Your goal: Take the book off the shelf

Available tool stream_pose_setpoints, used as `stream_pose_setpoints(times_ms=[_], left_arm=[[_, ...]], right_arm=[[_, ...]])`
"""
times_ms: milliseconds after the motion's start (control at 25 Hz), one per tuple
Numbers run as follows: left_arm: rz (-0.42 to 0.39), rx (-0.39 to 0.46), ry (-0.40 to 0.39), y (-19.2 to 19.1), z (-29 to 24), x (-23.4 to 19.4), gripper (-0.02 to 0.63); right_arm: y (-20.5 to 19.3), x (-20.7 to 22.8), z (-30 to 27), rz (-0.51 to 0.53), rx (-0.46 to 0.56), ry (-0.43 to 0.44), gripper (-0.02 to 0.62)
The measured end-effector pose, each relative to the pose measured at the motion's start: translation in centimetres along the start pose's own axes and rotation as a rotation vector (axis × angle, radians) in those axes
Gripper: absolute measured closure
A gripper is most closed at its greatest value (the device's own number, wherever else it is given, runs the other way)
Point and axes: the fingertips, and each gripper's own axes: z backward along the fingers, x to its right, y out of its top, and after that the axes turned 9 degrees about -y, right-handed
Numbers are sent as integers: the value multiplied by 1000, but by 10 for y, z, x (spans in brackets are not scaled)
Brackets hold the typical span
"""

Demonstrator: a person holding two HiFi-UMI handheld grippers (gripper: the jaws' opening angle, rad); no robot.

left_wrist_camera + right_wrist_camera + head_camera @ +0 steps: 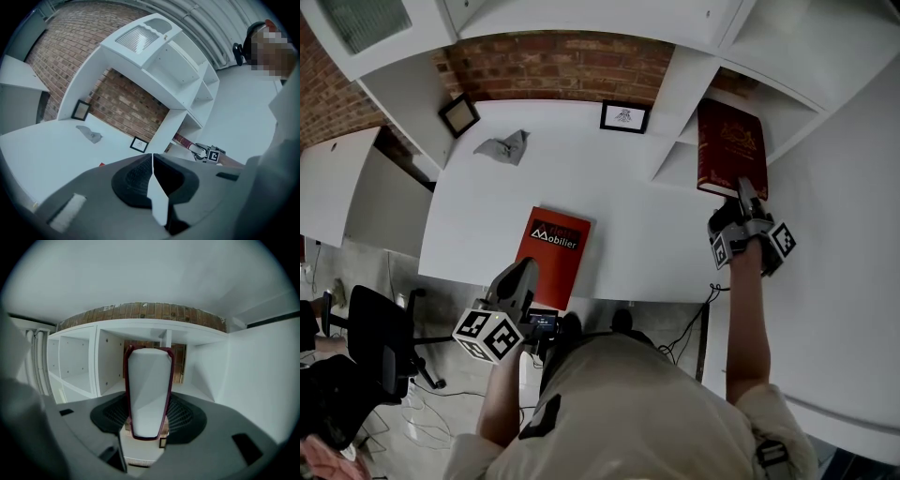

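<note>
My right arm reaches straight out, and the right gripper [748,192] points level at the white shelf [684,94]. Its jaws are clamped on the near end of the dark red book [729,145], which sits edge-on between the pads. The book is at the mouth of a compartment — I can't tell whether it rests on the board. My left arm is bent and the left gripper [523,270] is low, with its jaws pressed together on nothing, over the near end of an orange book [555,246]. That book lies flat on the desk [478,216] — beyond it are two small framed pictures [624,116] and a crumpled grey scrap [504,146].
</note>
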Motion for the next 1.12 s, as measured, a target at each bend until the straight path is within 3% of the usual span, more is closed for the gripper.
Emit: stream_pose_setpoints(times_ms=[320, 680, 1120], left_arm=[[63, 22, -70, 6, 32, -3, 595], [40, -13, -100, 5, 70, -17, 594], [40, -48, -135, -6, 89, -20, 594]], right_arm=[[-33, -12, 39, -2, 14, 36, 383], [-81, -25, 87, 15, 16, 73, 383], [-131, -7, 127, 17, -31, 59, 383]])
